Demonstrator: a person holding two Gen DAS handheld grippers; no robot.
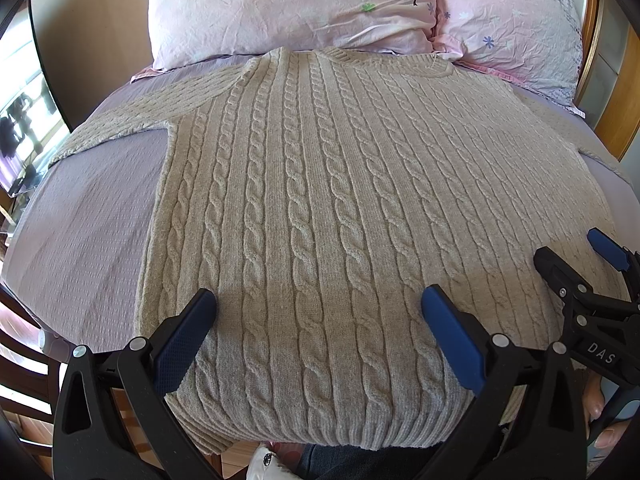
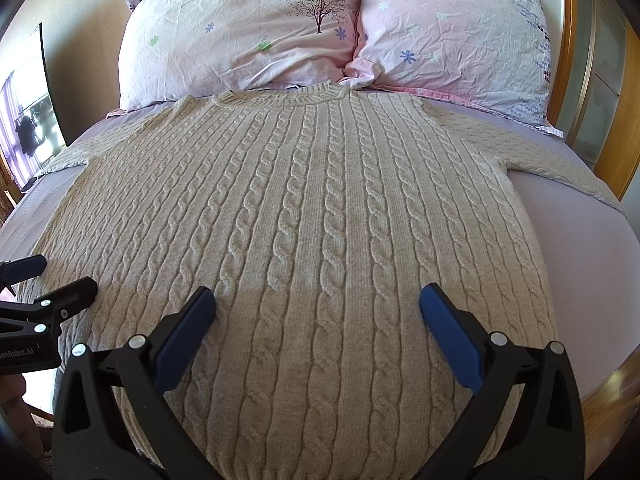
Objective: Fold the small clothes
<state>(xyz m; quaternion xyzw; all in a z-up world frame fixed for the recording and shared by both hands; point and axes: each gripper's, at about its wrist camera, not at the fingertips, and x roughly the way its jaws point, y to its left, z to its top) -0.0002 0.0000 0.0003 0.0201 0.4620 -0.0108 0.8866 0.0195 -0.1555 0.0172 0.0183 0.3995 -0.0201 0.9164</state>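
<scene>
A beige cable-knit sweater (image 1: pixel 320 200) lies flat on the bed, collar toward the pillows, both sleeves spread out to the sides. It also fills the right wrist view (image 2: pixel 312 220). My left gripper (image 1: pixel 318 300) is open and empty, above the sweater's lower left part near the hem. My right gripper (image 2: pixel 318 300) is open and empty, above the lower right part. The right gripper also shows at the right edge of the left wrist view (image 1: pixel 576 256), and the left gripper shows at the left edge of the right wrist view (image 2: pixel 52 276).
The bed has a lilac sheet (image 1: pixel 88 216). Two pink flowered pillows (image 2: pixel 248 32) (image 2: pixel 452 36) lie past the collar. A wooden headboard (image 2: pixel 576 60) is at the right, a wall (image 1: pixel 96 32) and window at the left. The bed's near edge is just below the hem.
</scene>
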